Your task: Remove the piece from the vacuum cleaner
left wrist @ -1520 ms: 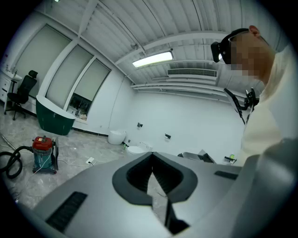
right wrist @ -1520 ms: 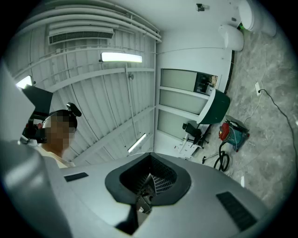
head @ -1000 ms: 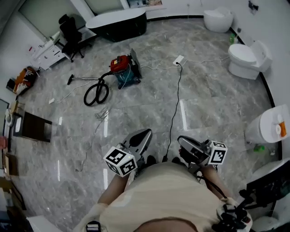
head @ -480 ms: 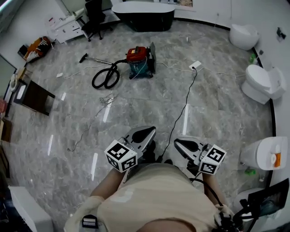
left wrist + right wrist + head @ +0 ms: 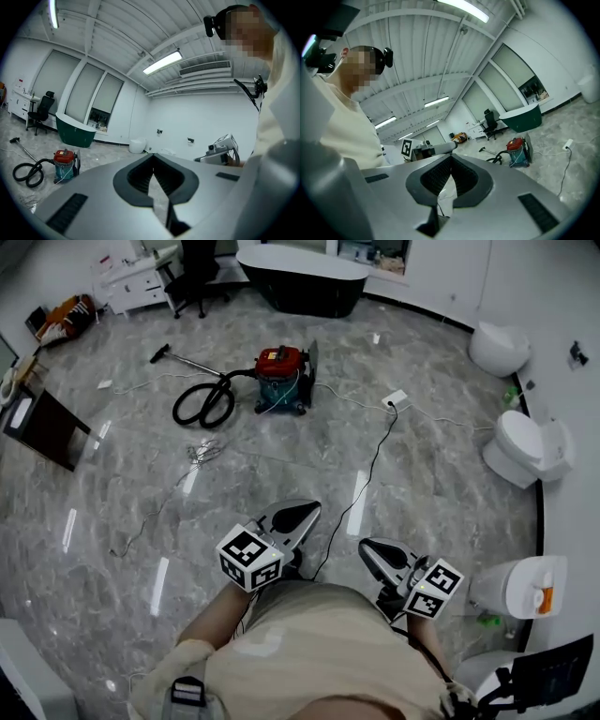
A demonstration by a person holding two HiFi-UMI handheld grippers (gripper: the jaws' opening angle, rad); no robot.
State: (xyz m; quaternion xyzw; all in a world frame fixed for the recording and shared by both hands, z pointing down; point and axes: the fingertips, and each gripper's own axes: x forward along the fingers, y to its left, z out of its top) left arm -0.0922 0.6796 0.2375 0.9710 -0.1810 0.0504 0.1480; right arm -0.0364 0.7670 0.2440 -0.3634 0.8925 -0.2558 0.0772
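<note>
The vacuum cleaner (image 5: pixel 281 374), red lid on a teal body, stands on the grey marble floor far ahead of me. Its black hose (image 5: pixel 201 406) lies coiled to its left, and the wand with floor head (image 5: pixel 161 354) stretches further left. The left gripper view shows the vacuum cleaner (image 5: pixel 64 164) small at lower left; the right gripper view has the vacuum cleaner (image 5: pixel 517 151) at mid right. My left gripper (image 5: pixel 305 512) and right gripper (image 5: pixel 367 549) are held near my body, well short of the machine. Both are shut and hold nothing, the left gripper (image 5: pixel 152 157) and right gripper (image 5: pixel 451 157) alike.
A black cable (image 5: pixel 361 484) runs from near my feet to a white power strip (image 5: pixel 395 398). A thin wire tangle (image 5: pixel 202 454) lies left of centre. A dark bathtub (image 5: pixel 300 277) and office chair (image 5: pixel 197 263) stand at the back, toilets (image 5: pixel 520 451) along the right, a dark stand (image 5: pixel 42 427) at left.
The head view has swung across the room. Both grippers travelled with the person, and the right one rolled, its marker cube now lower and further right. The jaws stayed shut.
</note>
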